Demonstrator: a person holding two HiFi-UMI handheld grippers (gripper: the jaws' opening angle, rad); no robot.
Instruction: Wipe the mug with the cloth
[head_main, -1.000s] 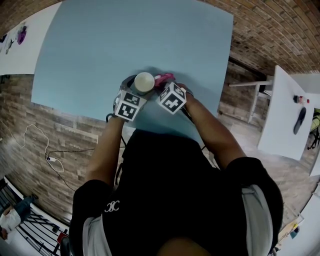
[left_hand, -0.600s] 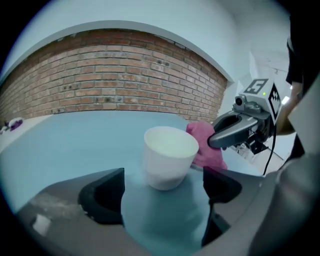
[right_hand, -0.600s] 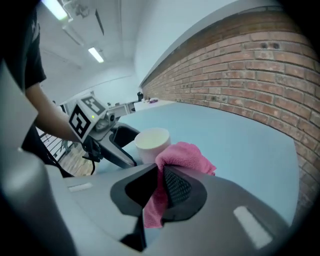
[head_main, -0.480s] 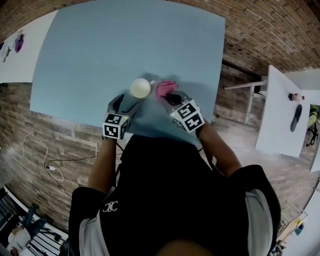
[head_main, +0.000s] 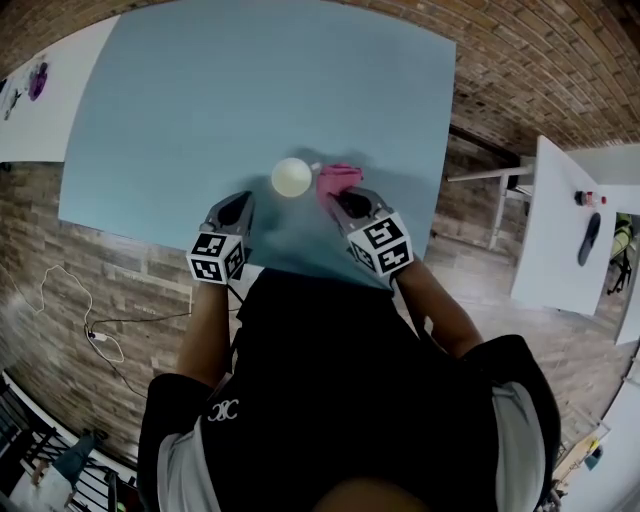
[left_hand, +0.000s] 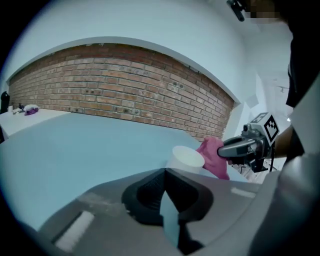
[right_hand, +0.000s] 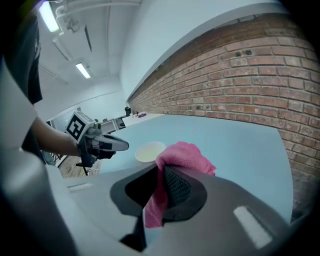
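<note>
A white mug (head_main: 291, 177) stands upright on the light blue table (head_main: 250, 90), near its front edge. My left gripper (head_main: 241, 203) hovers to the mug's lower left, apart from it, with its jaws shut and nothing between them. In the left gripper view the mug (left_hand: 186, 159) sits just beyond the shut left gripper (left_hand: 165, 173). My right gripper (head_main: 342, 197) is shut on a pink cloth (head_main: 338, 179), just right of the mug. In the right gripper view the cloth (right_hand: 182, 155) bunches over the right gripper (right_hand: 161, 172), and a strip of it hangs down between the jaws. The mug (right_hand: 150, 151) stands behind it.
The table's front edge (head_main: 270, 262) runs just under both grippers. A white table (head_main: 560, 230) with a small bottle and a dark object stands at the right. Another white table (head_main: 40, 100) is at the far left. Cables (head_main: 95, 320) lie on the brick floor.
The left gripper has let go of the mug, drawn back toward the lower left and shut. The mug now stands alone on the table. The right gripper still holds the cloth beside it.
</note>
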